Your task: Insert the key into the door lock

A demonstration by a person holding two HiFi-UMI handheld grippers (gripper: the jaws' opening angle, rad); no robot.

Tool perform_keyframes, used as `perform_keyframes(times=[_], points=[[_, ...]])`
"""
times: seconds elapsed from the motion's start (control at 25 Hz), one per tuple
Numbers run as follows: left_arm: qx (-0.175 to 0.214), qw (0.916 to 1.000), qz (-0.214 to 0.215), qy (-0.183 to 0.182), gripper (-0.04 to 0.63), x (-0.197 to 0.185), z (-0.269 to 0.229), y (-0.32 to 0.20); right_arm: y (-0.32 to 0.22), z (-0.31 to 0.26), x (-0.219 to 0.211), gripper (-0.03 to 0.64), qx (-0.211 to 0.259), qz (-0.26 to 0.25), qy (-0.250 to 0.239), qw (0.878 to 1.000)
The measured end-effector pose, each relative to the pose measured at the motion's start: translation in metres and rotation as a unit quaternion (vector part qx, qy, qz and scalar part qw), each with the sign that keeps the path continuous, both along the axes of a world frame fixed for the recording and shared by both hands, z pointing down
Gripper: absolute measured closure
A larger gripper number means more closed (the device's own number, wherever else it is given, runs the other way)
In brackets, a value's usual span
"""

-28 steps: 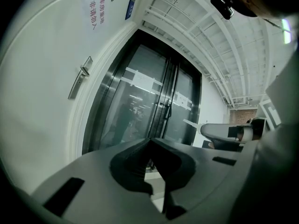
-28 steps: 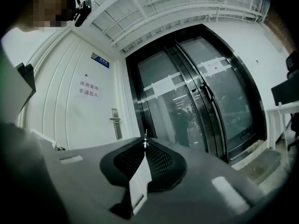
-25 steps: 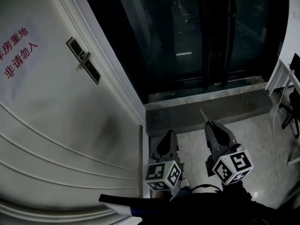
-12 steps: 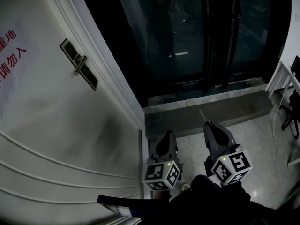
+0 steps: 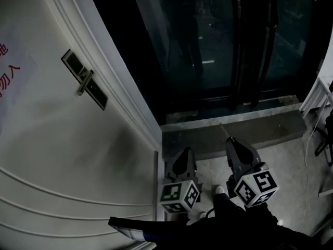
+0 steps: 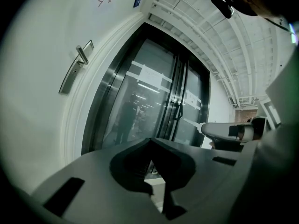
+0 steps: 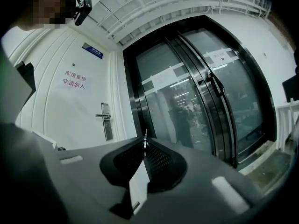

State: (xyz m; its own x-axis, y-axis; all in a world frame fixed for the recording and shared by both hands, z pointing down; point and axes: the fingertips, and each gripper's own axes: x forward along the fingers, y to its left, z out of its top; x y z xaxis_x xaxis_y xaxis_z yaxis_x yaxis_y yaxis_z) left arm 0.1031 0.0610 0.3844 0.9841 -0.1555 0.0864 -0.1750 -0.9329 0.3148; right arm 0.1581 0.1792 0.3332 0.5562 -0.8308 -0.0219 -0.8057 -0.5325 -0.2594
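Compared with a second ago, my head view has swung: the door lock (image 5: 85, 82) sits a little lower, and the red-lettered sign (image 5: 6, 74) left of it has slid mostly off the edge. Both grippers stay low and well to the right of the lock. My right gripper (image 5: 229, 138) is clamped on the key (image 5: 224, 129), whose thin metal tip pokes past the jaw tips, well apart from the lock; my left gripper (image 5: 184, 151) has its jaws pressed together on nothing.
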Motion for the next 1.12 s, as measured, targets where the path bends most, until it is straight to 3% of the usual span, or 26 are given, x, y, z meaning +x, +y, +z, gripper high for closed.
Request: perform_keyframes(times=[0.48, 1.12], points=[[0.009, 0.9994, -0.031, 0.007, 0.595, 0.087, -0.017, -0.006, -0.011, -0.017, 0.094, 0.604, 0.006, -0.036, 0.005, 0.999], [0.005, 0.9941, -0.108, 0.01, 0.595, 0.129, -0.014, -0.029, -0.043, -0.011, 0.152, 0.604, 0.006, -0.111, 0.004, 0.994]])
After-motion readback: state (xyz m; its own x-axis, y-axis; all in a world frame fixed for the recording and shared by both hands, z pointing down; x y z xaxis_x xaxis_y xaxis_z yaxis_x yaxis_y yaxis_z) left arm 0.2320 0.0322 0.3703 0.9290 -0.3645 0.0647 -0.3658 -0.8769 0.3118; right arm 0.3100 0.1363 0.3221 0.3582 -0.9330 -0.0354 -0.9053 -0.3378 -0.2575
